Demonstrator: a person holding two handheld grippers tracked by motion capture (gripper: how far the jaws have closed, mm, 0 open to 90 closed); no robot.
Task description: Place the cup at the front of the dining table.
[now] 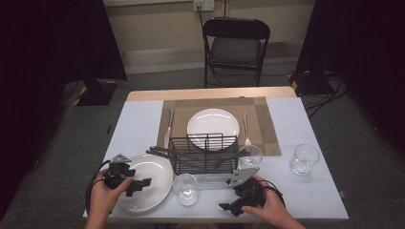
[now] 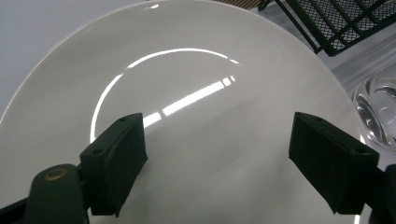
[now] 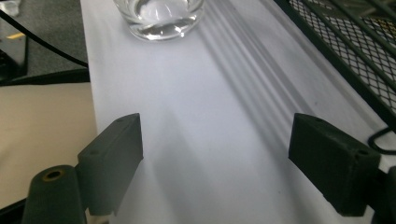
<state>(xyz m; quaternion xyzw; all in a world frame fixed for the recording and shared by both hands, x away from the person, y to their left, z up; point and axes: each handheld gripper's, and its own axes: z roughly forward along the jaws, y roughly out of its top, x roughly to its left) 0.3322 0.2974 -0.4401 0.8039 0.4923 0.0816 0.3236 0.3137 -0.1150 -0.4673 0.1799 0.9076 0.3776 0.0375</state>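
Observation:
My left gripper (image 1: 137,186) hangs open over the large white plate (image 1: 153,176) at the table's front left. In the left gripper view its jaws (image 2: 217,144) stand wide apart above the plate's glossy centre (image 2: 205,88), holding nothing. My right gripper (image 1: 228,208) is open near the front edge, right of a clear glass (image 1: 185,189). In the right gripper view its jaws (image 3: 217,144) frame bare white table, with the glass (image 3: 159,14) ahead and the black wire basket (image 3: 355,42) along the right.
The wire basket (image 1: 204,153) stands mid-table with utensil handles sticking out. Behind it a brown placemat (image 1: 267,119) carries a smaller white plate (image 1: 212,123), a knife (image 1: 168,126) and a fork (image 1: 246,129). Two more glasses (image 1: 250,156) (image 1: 303,159) stand right. A chair (image 1: 236,47) stands beyond.

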